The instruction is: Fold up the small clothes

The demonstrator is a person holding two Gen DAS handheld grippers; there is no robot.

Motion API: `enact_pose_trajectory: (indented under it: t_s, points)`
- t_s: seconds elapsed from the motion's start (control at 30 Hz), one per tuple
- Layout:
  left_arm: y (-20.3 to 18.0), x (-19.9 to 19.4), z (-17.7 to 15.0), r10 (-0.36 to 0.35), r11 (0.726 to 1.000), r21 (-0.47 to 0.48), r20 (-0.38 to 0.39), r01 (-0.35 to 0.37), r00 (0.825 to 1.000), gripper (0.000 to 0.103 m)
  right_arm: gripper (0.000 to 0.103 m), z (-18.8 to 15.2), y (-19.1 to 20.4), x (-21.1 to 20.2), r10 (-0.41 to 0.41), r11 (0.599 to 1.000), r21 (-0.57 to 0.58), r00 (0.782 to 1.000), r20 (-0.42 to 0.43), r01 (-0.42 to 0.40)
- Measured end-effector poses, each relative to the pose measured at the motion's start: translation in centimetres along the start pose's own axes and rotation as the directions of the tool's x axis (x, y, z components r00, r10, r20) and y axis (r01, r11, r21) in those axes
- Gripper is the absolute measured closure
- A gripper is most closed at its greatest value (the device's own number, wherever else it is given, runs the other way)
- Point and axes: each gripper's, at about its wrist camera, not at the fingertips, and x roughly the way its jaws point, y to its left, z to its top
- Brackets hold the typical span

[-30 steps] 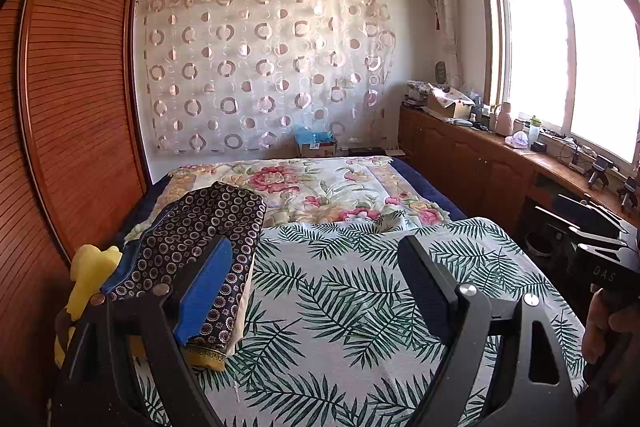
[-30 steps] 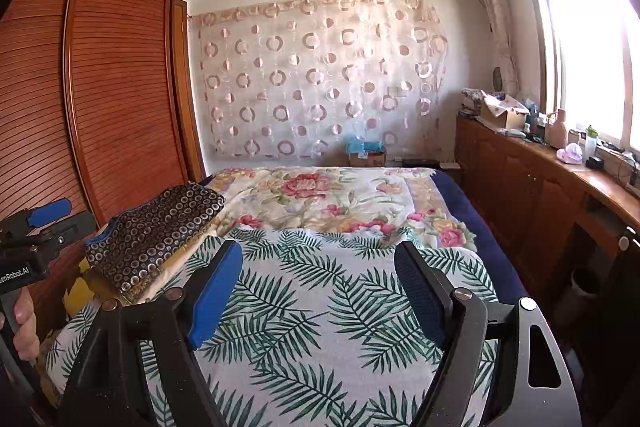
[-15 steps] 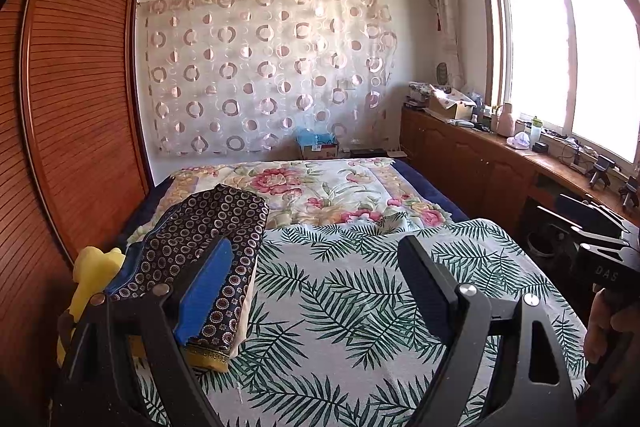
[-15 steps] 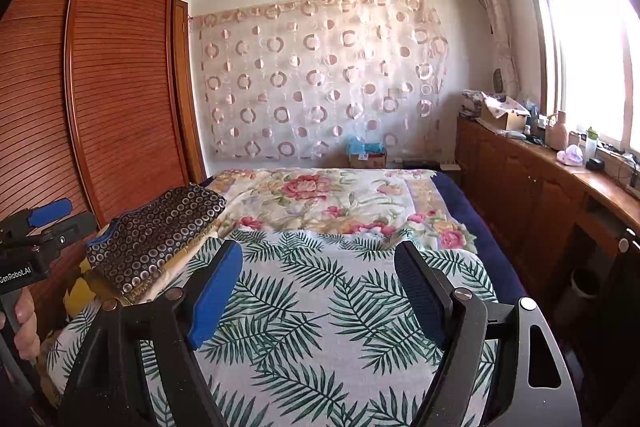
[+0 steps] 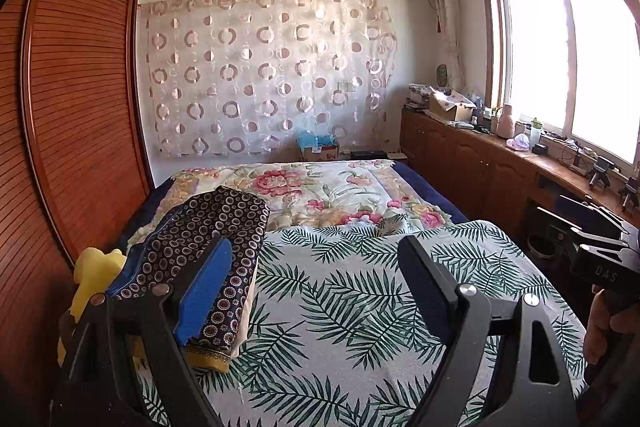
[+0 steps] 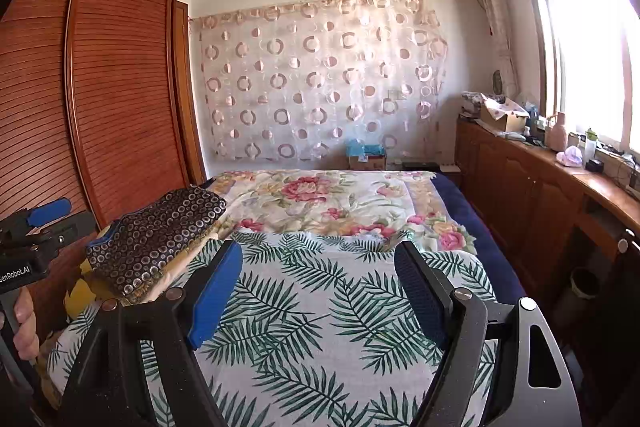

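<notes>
A folded dark garment with a ring pattern (image 5: 216,231) lies on top of a stack at the left side of the bed; it also shows in the right wrist view (image 6: 160,231). Yellow cloth (image 5: 96,271) lies under and beside it. My left gripper (image 5: 316,267) is open and empty, held above the palm-leaf sheet (image 5: 360,291), right of the stack. My right gripper (image 6: 318,275) is open and empty above the same sheet (image 6: 320,315). Each gripper's body shows at the edge of the other's view.
A floral quilt (image 5: 320,191) covers the far half of the bed. A wooden wardrobe (image 5: 80,107) stands close on the left. A low wooden cabinet (image 5: 480,163) with clutter runs under the window on the right. A waste bin (image 6: 584,283) stands beside the bed.
Both grippers stay open and empty. The views have shifted only very slightly; the garment stack has not moved.
</notes>
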Motion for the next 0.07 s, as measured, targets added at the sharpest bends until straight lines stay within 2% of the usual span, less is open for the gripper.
enact_pose_trajectory:
  t_s: [0.07]
  points:
    - [0.01, -0.01, -0.02, 0.000, 1.000, 0.001, 0.000, 0.000, 1.000, 0.018, 0.023, -0.01, -0.03, 0.00, -0.001, 1.000, 0.000, 1.000, 0.000, 0.001]
